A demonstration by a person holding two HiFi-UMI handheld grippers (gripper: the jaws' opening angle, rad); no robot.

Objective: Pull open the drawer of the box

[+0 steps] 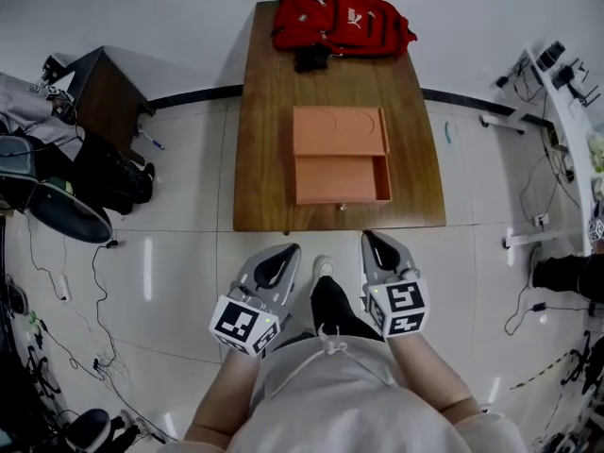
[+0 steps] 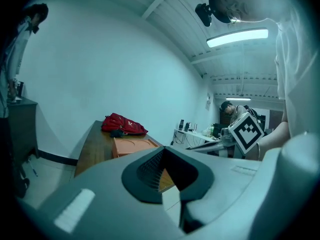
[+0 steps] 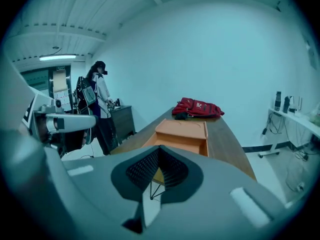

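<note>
**Drawer standing open; both grippers clear of the table**

Pale tiled floor, with a long brown wooden table at centre running near to far. A red fabric backpack lies at its far end. The flat orange box sits mid-table, and its orange drawer is drawn out towards the near edge.

Left gripper: jaws closed, empty, off the table's near side. Right gripper: the same.

Risk, as judged: any further pull could bring the drawer right out or over the near edge, and the unbraced box could slide.

Box and drawer together run lengthwise near to far. The drawer front faces the person.
</note>
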